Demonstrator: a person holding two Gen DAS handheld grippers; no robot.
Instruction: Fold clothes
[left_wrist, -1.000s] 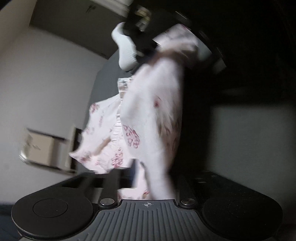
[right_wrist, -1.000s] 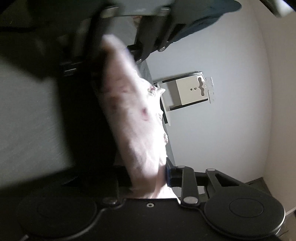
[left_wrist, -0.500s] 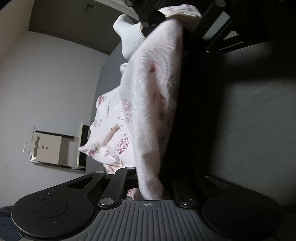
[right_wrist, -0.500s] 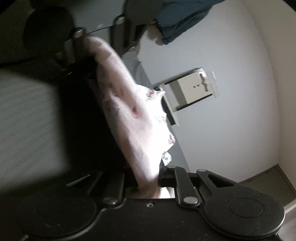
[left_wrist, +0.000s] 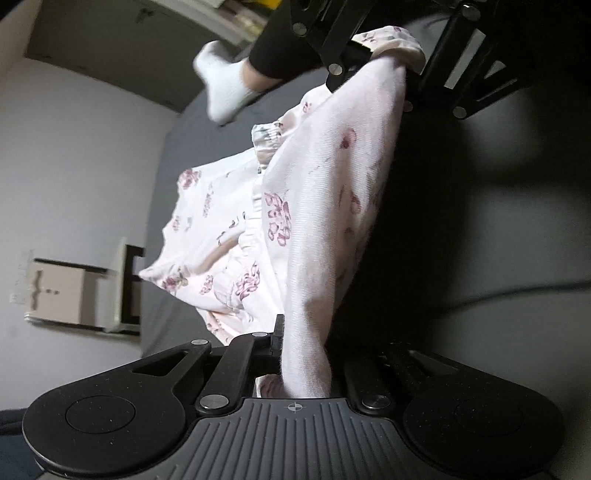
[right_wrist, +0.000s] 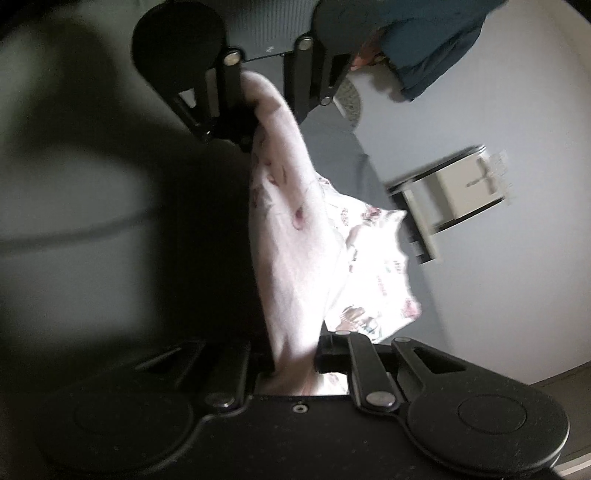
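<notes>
A pale pink garment with dark pink flower prints (left_wrist: 317, 206) is stretched between my two grippers above a grey bed surface (left_wrist: 517, 236). My left gripper (left_wrist: 306, 354) is shut on one end of the cloth. At the top of the left wrist view, the right gripper (left_wrist: 384, 62) pinches the other end. In the right wrist view the same garment (right_wrist: 295, 236) runs from my right gripper (right_wrist: 295, 362) up to the left gripper (right_wrist: 255, 96). The rest of the garment lies bunched on the bed beside the taut edge.
A person's foot in a white sock (left_wrist: 225, 85) and a black trouser leg rest on the bed. A white bedside cabinet (right_wrist: 458, 195) stands against the pale wall. A blue sleeve (right_wrist: 436, 40) shows at the top of the right wrist view.
Both grippers have kept hold of the garment and drawn further apart, pulling its edge straighter and lower toward the bed. The sock foot has shifted left in the left wrist view.
</notes>
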